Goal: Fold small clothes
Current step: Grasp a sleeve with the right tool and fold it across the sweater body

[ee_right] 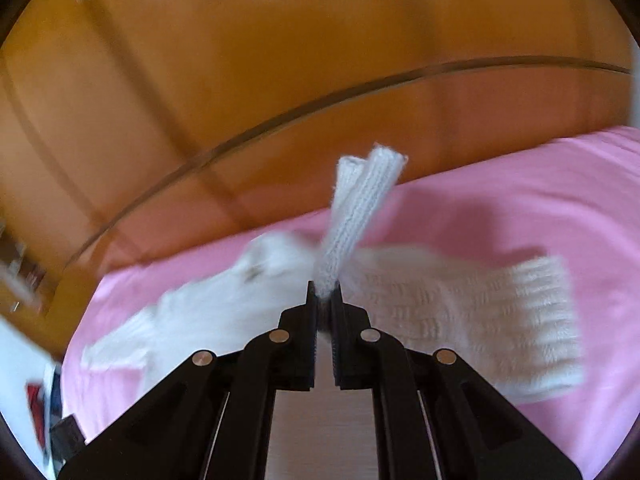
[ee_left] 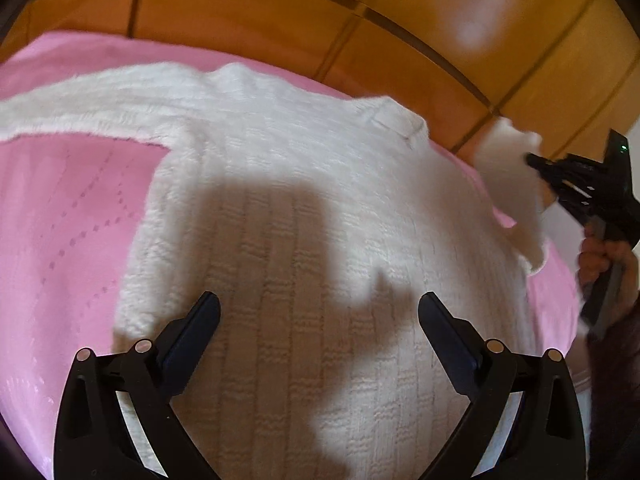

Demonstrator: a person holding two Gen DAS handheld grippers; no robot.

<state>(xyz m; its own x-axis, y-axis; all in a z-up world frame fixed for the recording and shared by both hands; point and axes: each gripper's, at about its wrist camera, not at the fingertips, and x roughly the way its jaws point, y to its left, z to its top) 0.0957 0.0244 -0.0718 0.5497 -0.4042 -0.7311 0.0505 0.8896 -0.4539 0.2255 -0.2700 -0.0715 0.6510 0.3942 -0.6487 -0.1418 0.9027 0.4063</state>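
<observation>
A small white knitted sweater (ee_left: pixel 304 208) lies spread on a pink bedcover (ee_left: pixel 64 216), one sleeve stretched to the left. My left gripper (ee_left: pixel 319 304) hovers open above its lower body, nothing between the fingers. At the right edge of the left wrist view my right gripper (ee_left: pixel 534 160) is shut on the cuff (ee_left: pixel 508 156) of the other sleeve and holds it lifted off the bed. In the right wrist view, blurred by motion, the right gripper (ee_right: pixel 325 292) pinches that ribbed cuff (ee_right: pixel 356 216), which sticks up past the fingertips. The sweater (ee_right: pixel 460 304) lies below.
A wooden headboard with panel seams (ee_left: pixel 360 20) rises behind the bed. A person's hand (ee_left: pixel 600 256) grips the right tool's handle at the right edge. In the right wrist view, blurred objects (ee_right: pixel 44 400) show at the lower left, off the bed.
</observation>
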